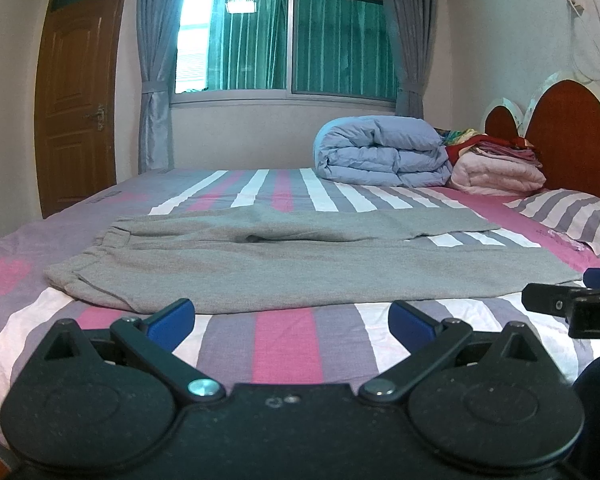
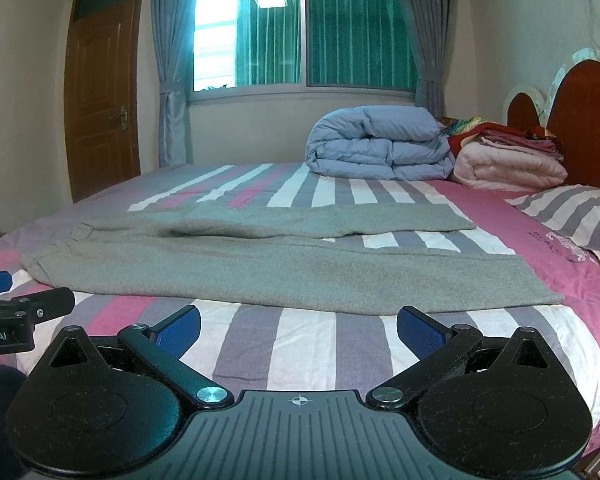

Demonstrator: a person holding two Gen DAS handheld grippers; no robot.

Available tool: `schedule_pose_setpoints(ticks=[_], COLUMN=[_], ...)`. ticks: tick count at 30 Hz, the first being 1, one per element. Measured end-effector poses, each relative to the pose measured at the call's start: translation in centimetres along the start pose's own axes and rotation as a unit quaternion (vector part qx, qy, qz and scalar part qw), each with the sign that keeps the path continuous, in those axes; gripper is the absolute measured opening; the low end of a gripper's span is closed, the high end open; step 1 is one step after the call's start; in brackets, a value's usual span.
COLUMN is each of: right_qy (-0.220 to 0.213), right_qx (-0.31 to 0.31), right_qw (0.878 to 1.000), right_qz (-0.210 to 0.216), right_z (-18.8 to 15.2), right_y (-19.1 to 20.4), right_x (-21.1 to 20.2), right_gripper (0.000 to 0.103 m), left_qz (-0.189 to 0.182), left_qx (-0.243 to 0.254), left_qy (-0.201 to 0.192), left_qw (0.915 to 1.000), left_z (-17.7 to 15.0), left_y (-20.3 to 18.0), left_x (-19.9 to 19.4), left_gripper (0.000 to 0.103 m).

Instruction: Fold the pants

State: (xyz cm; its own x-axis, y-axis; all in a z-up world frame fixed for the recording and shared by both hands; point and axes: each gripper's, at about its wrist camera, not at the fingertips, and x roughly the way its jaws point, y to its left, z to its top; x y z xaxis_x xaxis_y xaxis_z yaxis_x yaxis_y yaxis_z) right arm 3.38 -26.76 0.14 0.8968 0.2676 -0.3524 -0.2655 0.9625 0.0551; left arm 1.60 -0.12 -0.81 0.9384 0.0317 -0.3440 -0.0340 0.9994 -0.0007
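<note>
Grey pants (image 1: pixel 284 264) lie flat across the striped bed, waistband at the left, both legs running to the right; they also show in the right wrist view (image 2: pixel 260 264). The far leg ends short of the near one. My left gripper (image 1: pixel 292 322) is open and empty, just short of the pants' near edge. My right gripper (image 2: pixel 299 328) is open and empty, in front of the near leg. The right gripper shows at the right edge of the left wrist view (image 1: pixel 572 300). The left gripper shows at the left edge of the right wrist view (image 2: pixel 16 308).
The bed (image 1: pixel 284 344) has a pink, grey and white striped sheet. A folded blue duvet (image 1: pixel 380 152) and a pink folded blanket (image 1: pixel 496 176) sit at the far right by the red headboard (image 1: pixel 572 136). A striped pillow (image 1: pixel 572 216) lies at right.
</note>
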Motion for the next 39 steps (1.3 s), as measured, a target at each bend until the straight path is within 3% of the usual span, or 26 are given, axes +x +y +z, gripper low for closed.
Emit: schedule_pose_setpoints(ticks=[9,13,15,17,20,23,26,30,32,33,35,37,39], right_qy=[0.002,0.005,0.001,-0.012,-0.005,-0.032,-0.045,-0.044,0.019,0.045,0.045,0.06,0.079], right_qx=[0.001,0.012,0.015,0.017,-0.009,-0.043,-0.065,-0.064,-0.045,-0.048,-0.07,-0.081,-0.081], right_qw=[1.0,1.0,1.0,0.998,0.994,0.988,0.982,0.972,0.971,0.972,0.973,0.974,0.97], right_qz=[0.001,0.005,0.025,0.061,0.105,0.142,0.169,0.221,0.235,0.226,0.213,0.201,0.215], right_z=[-0.1,0.0,0.8,2.3,6.1,10.1,14.2,18.2,19.6,20.0,20.6,20.9,20.9], right_y=[0.1,-0.2,-0.6,-1.3,-2.0,-2.3,-1.7,0.0,1.2,2.0,3.5,4.8,6.0], right_x=[0.2,0.5,0.9,1.8,4.6,7.3,10.9,17.8,23.2,25.8,30.3,34.7,38.9], right_gripper=[0.103,0.103,0.103,0.103,0.103,0.103,0.103,0.103,0.103,0.103,0.103,0.103,0.103], left_qz=[0.001,0.011,0.008,0.03,0.06,0.09,0.091,0.04,0.032,0.034,0.03,0.022,0.01], left_qx=[0.003,-0.006,-0.015,-0.01,-0.001,-0.014,-0.032,-0.048,-0.03,-0.013,0.007,0.016,0.014], left_qy=[0.002,0.024,0.031,0.018,0.016,0.025,0.041,0.082,0.101,0.11,0.127,0.144,0.159], left_qw=[1.0,0.9996,0.9994,0.9993,0.9981,0.9955,0.9945,0.9946,0.9939,0.9932,0.9915,0.9892,0.9871], left_z=[0.1,0.4,1.3,2.5,4.6,6.8,8.9,11.1,11.8,12.2,12.4,12.8,12.9], left_y=[0.2,0.7,2.1,4.3,8.7,13.9,18.9,24.7,26.6,27.7,29.1,30.9,32.5], left_x=[0.1,0.8,1.6,2.6,5.1,8.3,12.0,19.0,22.8,25.1,28.7,32.4,35.4], left_gripper=[0.097,0.097,0.097,0.097,0.097,0.097,0.097,0.097,0.096,0.091,0.076,0.074,0.073])
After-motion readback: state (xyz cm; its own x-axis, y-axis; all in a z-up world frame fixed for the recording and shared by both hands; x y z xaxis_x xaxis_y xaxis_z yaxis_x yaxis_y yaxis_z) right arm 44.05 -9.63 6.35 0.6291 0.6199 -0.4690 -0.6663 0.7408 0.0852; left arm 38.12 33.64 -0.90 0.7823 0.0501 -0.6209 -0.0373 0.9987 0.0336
